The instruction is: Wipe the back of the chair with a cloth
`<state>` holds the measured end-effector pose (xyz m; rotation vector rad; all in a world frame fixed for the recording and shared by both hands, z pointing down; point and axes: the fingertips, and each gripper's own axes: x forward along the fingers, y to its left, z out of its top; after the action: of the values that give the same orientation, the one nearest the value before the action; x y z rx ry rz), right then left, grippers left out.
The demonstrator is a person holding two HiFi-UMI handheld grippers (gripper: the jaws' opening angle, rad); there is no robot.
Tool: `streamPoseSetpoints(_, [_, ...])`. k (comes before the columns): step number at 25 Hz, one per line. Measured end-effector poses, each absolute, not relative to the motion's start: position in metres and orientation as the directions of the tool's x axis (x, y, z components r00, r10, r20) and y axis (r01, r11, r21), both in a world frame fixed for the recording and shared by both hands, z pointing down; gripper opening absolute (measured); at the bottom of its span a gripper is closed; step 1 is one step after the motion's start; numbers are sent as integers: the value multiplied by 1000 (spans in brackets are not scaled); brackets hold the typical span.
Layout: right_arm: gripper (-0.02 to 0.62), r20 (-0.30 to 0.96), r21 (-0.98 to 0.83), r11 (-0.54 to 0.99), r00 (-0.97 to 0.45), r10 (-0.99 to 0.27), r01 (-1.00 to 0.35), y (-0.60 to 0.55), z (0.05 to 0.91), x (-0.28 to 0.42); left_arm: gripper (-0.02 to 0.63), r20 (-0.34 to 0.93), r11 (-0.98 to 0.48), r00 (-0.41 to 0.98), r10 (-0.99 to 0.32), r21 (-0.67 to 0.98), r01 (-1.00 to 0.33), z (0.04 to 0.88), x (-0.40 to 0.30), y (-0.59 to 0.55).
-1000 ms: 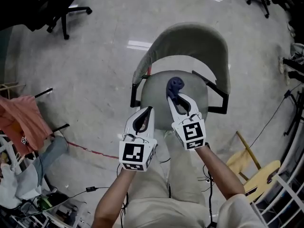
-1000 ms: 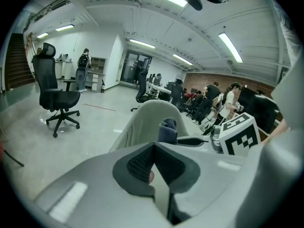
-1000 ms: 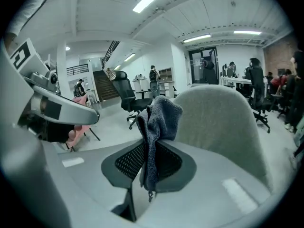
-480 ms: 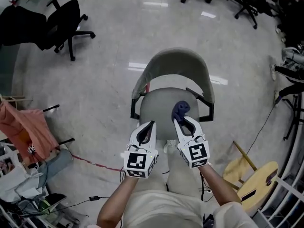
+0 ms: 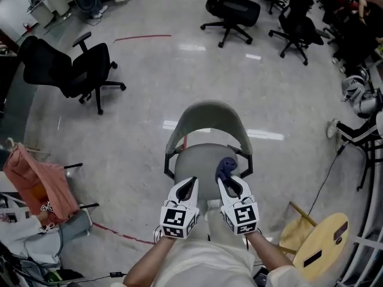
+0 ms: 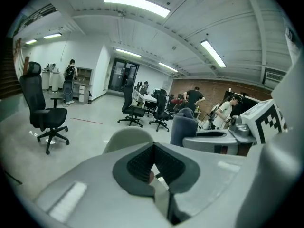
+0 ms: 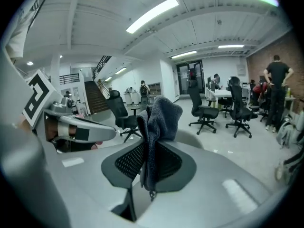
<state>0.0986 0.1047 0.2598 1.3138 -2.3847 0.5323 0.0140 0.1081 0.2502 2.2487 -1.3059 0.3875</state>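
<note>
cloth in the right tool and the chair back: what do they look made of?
cloth: soft knit or terry-type fabric, dark blue-grey, matte. The surface looks fuzzy and it folds limply where the right tool pinches it.
chair back: probably moulded plastic, pale grey-green, smooth. It is one curved shell with no visible seams, though a tight fabric cover can't be ruled out.

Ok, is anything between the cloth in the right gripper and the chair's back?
Nothing visible. The right gripper, shut on the cloth, hangs over the seat; only open seat lies between it and the curved chair back. The armrests sit off to both sides.
</note>
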Motion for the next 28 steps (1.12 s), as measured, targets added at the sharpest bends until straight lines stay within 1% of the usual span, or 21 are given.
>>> streamPoseSetpoints(3, [72, 446, -158, 474, -491, -749, -866, 116, 231, 114, 2, 459, -443, 526, -716, 284, -851, 229, 32, 118])
streamPoseSetpoints(6, [72, 433, -188, 442, -478, -764, -877, 127, 212, 130, 2, 404, -487, 572, -714, 300, -820, 199, 54, 126])
streamPoseSetpoints(8, [72, 419, -218, 426, -479, -771, -878, 135, 200, 135, 2, 391, -510, 588, -708, 294, -809, 184, 64, 134])
streamPoseSetpoints(12, [72, 368, -225, 439, -493, -789, -870, 147, 178, 133, 2, 402, -515, 586, -704, 280, -810, 171, 71, 146])
streamPoseSetpoints(15, [72, 332, -202, 451, -494, -804, -870, 155, 165, 137, 2, 368, -509, 581, -727, 280, -814, 161, 77, 153])
streamPoseSetpoints(19, [72, 300, -231, 433, -487, -820, -871, 163, 156, 146, 2, 305, -503, 574, -760, 283, -817, 147, 81, 164])
streamPoseSetpoints(28, [72, 260, -214, 465, -509, -821, -859, 179, 150, 148, 1, 268, -463, 523, -809, 255, -849, 134, 85, 174])
